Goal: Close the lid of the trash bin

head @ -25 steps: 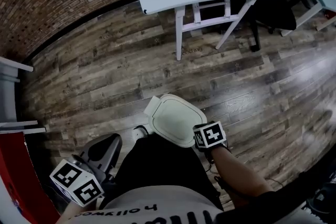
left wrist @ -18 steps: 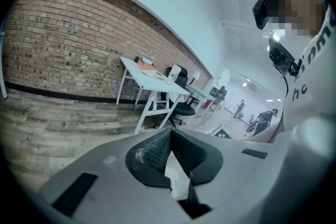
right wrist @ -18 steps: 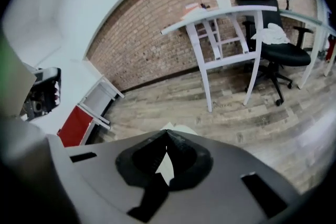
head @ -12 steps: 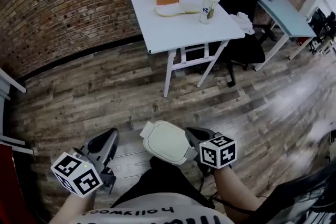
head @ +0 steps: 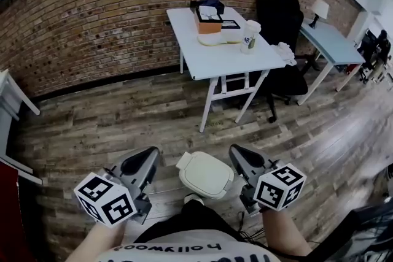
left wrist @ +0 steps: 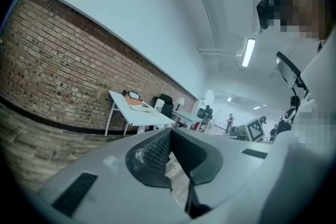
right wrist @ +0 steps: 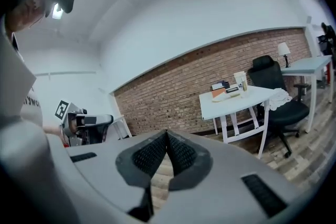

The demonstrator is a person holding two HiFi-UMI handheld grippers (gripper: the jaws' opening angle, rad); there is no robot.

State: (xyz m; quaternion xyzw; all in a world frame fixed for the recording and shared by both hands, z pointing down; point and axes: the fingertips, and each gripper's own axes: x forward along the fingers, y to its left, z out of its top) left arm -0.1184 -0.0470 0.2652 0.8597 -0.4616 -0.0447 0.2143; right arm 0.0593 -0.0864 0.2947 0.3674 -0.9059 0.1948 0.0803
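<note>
The trash bin (head: 206,173) stands on the wood floor just in front of the person, its pale rounded lid lying flat and down. My left gripper (head: 150,155) hovers to the left of the bin, clear of it, with its jaws pressed together on nothing. My right gripper (head: 237,153) hovers to the right of the bin, also apart from the lid and shut on nothing. The left gripper view shows its own tips (left wrist: 169,131) meeting against the room. The right gripper view shows its own tips (right wrist: 167,134) closed too. The bin appears in neither gripper view.
A white table (head: 215,46) with a box, a cup and other items stands beyond the bin, near the brick wall (head: 92,15). A black office chair (head: 284,27) and a second desk (head: 328,40) are at the right. White furniture (head: 9,113) stands at the left edge.
The right gripper has come off the lid's right edge and both grippers have risen beside the bin. The head view has tilted up, showing more of the room.
</note>
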